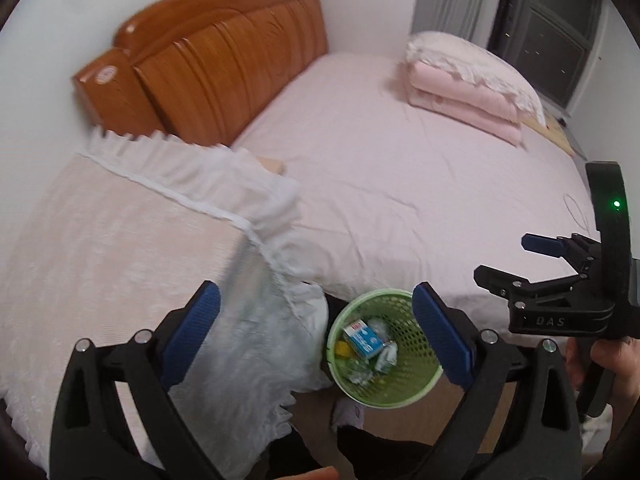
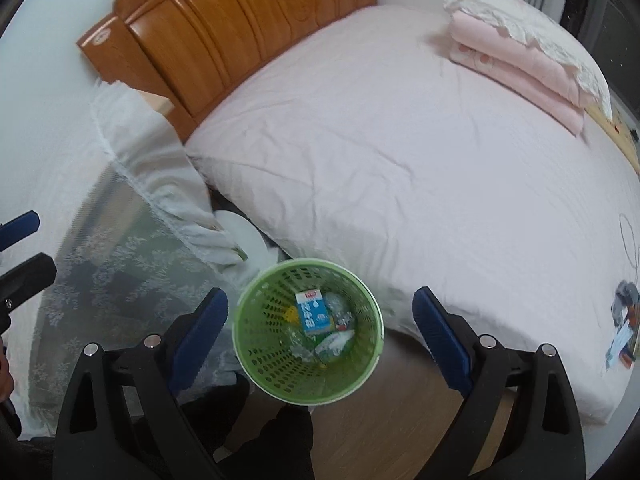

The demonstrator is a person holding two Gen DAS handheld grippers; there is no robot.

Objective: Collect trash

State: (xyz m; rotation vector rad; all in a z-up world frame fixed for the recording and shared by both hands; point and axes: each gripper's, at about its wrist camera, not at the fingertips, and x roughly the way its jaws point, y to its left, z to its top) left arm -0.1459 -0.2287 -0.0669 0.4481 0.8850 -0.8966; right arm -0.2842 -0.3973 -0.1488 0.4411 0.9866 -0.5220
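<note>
Drop step looks done: both tools hang over the green basket [image 2: 308,330], nothing between the jaws.

Your left hand-held gripper [image 1: 316,336] is spread wide and empty; the basket sits on the floor at about 5 o'clock in its view, tight btwn the lace-covered bench [image 1: 100,260] and the bed [image 1: 400,184].

Your right hand-held gripper [image 2: 320,336] is likewise wide and empty, basket dead centre btwn its pads.

Inside: a blue-white carton [image 2: 314,312], red tab on top, script unreadable; crumpled wrappers round it.

Next, I'd judge: scan for leftovers. Small clutter [image 2: 624,324] lies on the bed at 3 o'clock, poss. trash. "DAS" reads on the right tool's body.
</note>
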